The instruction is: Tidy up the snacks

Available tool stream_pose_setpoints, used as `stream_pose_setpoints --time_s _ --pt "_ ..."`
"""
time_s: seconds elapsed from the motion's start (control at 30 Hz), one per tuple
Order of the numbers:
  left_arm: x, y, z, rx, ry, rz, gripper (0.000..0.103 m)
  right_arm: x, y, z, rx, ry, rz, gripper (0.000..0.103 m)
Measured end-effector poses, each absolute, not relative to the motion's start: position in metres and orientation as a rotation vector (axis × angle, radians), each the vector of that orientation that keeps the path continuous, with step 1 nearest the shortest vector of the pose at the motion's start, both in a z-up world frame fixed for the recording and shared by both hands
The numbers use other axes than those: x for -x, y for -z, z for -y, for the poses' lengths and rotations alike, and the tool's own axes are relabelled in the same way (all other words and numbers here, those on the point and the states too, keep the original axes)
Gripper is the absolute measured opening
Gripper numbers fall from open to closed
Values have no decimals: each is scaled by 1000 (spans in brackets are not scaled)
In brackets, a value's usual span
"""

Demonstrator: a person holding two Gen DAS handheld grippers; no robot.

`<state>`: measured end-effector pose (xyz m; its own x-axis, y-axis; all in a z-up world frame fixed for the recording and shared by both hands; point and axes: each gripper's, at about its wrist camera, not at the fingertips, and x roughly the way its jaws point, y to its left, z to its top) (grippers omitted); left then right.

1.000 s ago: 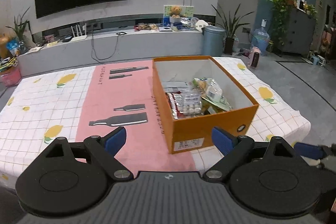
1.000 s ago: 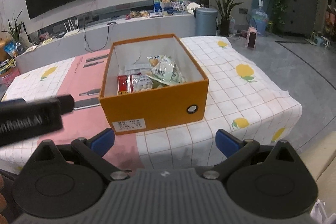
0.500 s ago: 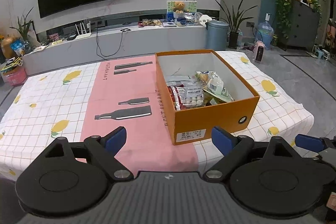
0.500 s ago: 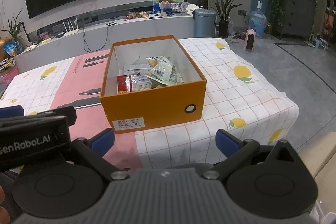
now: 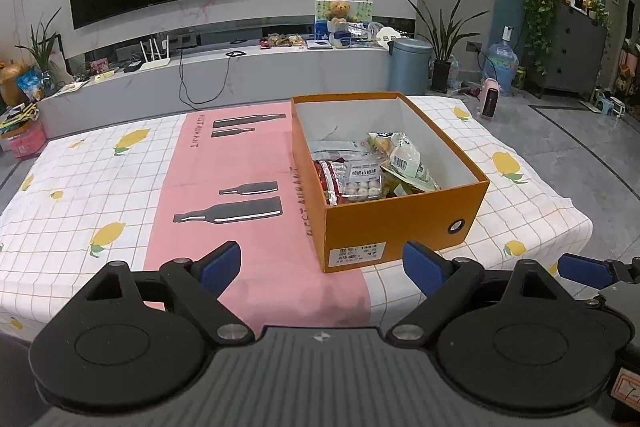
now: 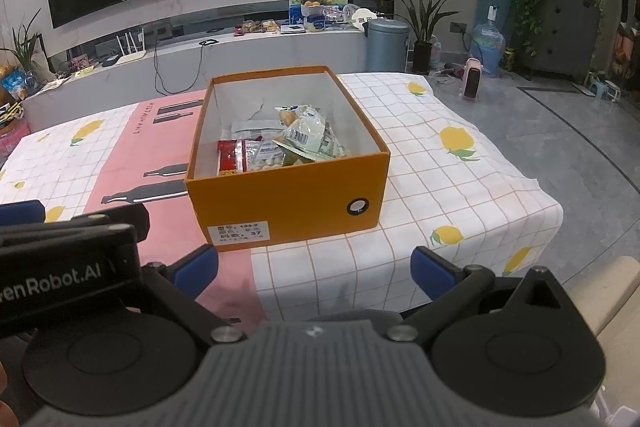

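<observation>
The left gripper [image 5: 322, 267], spread wide and empty, has drawn back from the box [image 5: 394, 223], as has the right gripper [image 6: 316, 271], equally wide. The snacks [image 5: 370, 169] lie inside the box on the counter [image 5: 100, 183]. Left of the box the cloth is open; its right edge drops away. Only the right view shows the left gripper's body beside it.

Both wrist cameras sit low at the bench's near edge, side by side, facing the television wall; each frames the orange box [image 5: 404, 215] [image 6: 288, 195] near.
</observation>
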<state>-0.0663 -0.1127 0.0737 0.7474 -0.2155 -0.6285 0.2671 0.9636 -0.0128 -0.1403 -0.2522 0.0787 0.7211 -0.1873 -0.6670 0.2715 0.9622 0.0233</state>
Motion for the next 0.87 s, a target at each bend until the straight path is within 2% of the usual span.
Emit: stream_pose_setpoints --time_s 0.87 --pt "71 -77 108 -73 276 -681 103 143 -79 249 -110 243 -709 100"
